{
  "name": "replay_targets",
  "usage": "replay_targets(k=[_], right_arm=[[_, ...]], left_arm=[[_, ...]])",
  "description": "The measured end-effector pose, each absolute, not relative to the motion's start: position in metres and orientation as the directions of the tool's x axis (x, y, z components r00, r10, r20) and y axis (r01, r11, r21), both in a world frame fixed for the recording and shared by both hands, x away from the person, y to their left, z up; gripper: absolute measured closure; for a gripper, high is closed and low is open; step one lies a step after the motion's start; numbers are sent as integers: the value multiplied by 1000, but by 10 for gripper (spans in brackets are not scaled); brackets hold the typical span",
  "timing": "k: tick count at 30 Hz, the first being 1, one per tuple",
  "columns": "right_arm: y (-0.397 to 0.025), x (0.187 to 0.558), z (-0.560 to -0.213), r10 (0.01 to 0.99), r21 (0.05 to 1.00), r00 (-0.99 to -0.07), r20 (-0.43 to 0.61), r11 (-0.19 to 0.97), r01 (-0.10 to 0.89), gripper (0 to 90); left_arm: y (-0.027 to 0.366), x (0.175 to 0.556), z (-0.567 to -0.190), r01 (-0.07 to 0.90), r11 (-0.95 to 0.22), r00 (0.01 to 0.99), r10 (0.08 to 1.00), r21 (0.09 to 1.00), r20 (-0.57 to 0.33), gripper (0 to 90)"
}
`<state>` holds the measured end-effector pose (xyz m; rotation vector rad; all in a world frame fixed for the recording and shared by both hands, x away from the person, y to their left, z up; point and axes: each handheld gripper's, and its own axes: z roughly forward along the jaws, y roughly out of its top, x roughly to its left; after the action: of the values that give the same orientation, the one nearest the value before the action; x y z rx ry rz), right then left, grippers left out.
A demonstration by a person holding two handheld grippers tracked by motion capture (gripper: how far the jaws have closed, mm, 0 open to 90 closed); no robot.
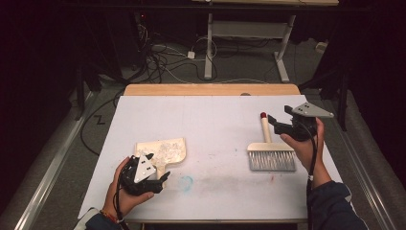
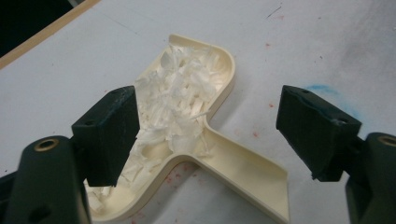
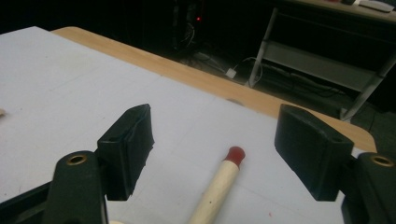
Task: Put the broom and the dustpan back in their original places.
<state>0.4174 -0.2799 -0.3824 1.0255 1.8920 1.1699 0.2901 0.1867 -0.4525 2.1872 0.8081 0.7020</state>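
mostly cream dustpan heaped with white shreds

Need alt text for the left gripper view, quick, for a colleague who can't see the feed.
A cream dustpan heaped with white shredded scraps lies on a white table sheet, its handle reaching toward the lower right. The left gripper is open, its black jaws standing either side of the pan without closing on it. A faint blue smudge marks the sheet.
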Motion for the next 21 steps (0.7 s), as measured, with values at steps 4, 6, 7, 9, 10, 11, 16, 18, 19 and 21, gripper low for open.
replay_targets(k=[4, 6, 7, 9, 10, 11, 16, 18, 19, 21], right_arm=[[-281, 415, -381, 888, 932, -441, -128, 260, 254, 241], [-280, 413, -381, 891, 936, -434, -132, 256, 242, 223], [-280, 412, -380, 891, 937, -433, -134, 257, 238, 221], [-278, 411, -380, 891, 938, -434, -138, 258, 231, 206], [-278, 410, -379, 889, 939, -436, -141, 260, 227, 205], [-277, 409, -379, 889, 938, -435, -143, 262, 228, 203], [-273, 403, -376, 875, 942, -462, -144, 265, 207, 189], [-271, 400, -375, 866, 944, -479, -144, 266, 197, 186], [-270, 398, -374, 863, 944, -485, -143, 267, 196, 186], [-268, 395, -373, 861, 943, -485, -155, 276, 188, 186]], left_arm=[[188, 291, -454, 331, -553, 657, 716, 764, 234, 185], [188, 291, -454, 328, -550, 659, 716, 768, 231, 184], [188, 290, -454, 323, -552, 655, 717, 769, 239, 184], [188, 290, -454, 323, -552, 658, 715, 769, 237, 183], [188, 290, -455, 323, -553, 656, 715, 768, 239, 182], [188, 290, -455, 324, -554, 659, 714, 767, 237, 174], [186, 289, -456, 315, -562, 666, 705, 765, 243, 170], [186, 289, -456, 314, -565, 666, 704, 763, 248, 170], [186, 290, -456, 316, -567, 664, 705, 760, 250, 170], [187, 290, -456, 317, -563, 662, 707, 763, 247, 170]])
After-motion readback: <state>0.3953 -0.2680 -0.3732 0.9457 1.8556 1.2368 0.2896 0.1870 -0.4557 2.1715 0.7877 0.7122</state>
